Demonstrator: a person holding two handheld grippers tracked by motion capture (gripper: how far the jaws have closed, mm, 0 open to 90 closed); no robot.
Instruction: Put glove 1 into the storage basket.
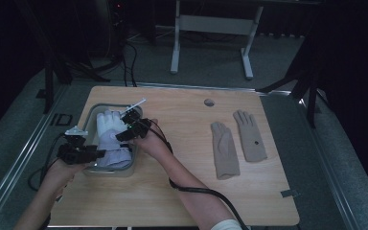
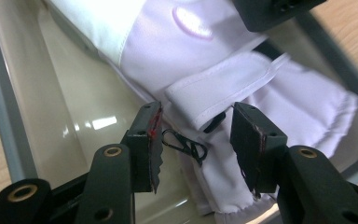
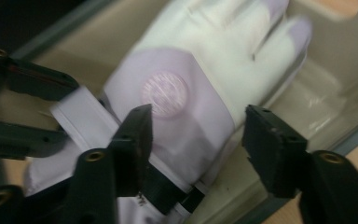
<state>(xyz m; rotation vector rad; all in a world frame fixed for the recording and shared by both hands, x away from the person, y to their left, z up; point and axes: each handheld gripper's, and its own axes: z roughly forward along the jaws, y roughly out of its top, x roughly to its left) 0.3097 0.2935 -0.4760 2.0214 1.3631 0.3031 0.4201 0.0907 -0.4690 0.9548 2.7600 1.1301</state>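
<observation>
From the high view, a wooden table carries a grey tray at about nine o'clock from its middle, and a white glove lies inside that tray. Two beige gloves lie flat on the bare wood toward three o'clock, well apart from the tray, the right-hand one bearing a small dark dot.

The left gripper reaches in at the tray's seven o'clock corner; the right gripper hangs over the glove from the four o'clock side.

The left gripper view adds what the high view cannot resolve: the glove's cuff strap folded across the wrist, a small black metal clip lying on the cloth, and the tray's glossy cream floor. Here the left gripper has its jaws apart, the clip and cuff edge between them, neither pad pressing on the fabric.

The right gripper view, somewhat blurred, shows the glove's back with a round lilac badge and the fingers pointing toward one o'clock. The right gripper has its jaws standing apart above the glove's wrist, gripping nothing
</observation>
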